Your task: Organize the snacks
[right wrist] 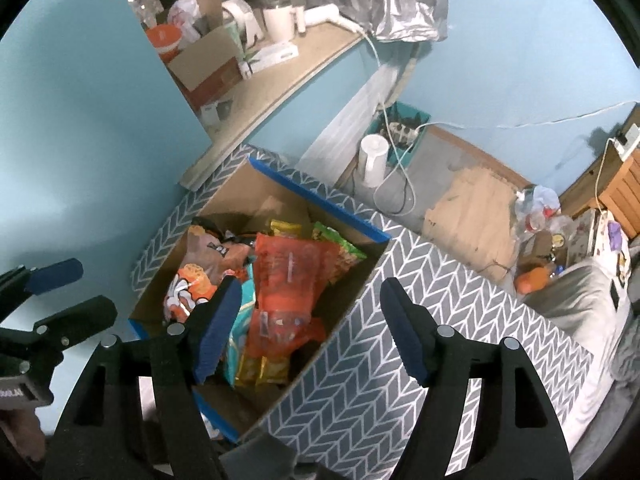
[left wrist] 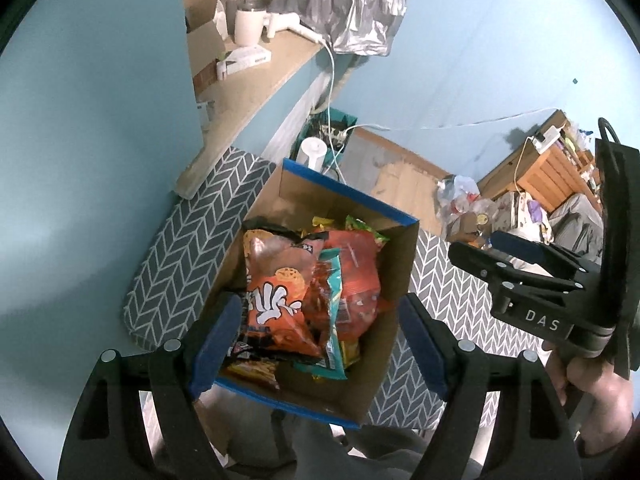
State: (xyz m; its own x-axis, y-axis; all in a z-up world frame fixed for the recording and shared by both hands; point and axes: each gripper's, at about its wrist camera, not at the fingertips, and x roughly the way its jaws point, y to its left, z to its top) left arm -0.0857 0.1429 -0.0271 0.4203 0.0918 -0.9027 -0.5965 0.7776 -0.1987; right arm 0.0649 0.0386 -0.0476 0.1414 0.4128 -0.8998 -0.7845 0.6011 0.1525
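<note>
Hanging above the box, the left gripper (left wrist: 320, 320) has its blue-padded black jaws spread wide with nothing between them, and the right gripper (right wrist: 310, 328) beside it is likewise parted and empty. In the left wrist view the right gripper appears at the right edge, carried by a hand (left wrist: 592, 392).

Straight below both sits the brown cardboard box with blue-taped rims (left wrist: 384, 360), resting on a grey cloth surface with a white herringbone pattern (right wrist: 400, 360). Inside it the snacks lie in a loose heap: an orange crinkly puff bag printed with white cartoon letters (left wrist: 276, 292), a translucent red-orange packet (right wrist: 288, 280), a teal wrapper (left wrist: 334, 320), a green pouch (right wrist: 340, 244) at the far end and yellow packets (right wrist: 260, 368) at the near end (some are half buried, so a count is not possible).

Judging from this, the snacks are gathered in the box and the hands are between placements. No loose snack shows outside the box in either view, so the next move likely calls for finding another item, or straightening the heap by pinching one bag at its edge.
</note>
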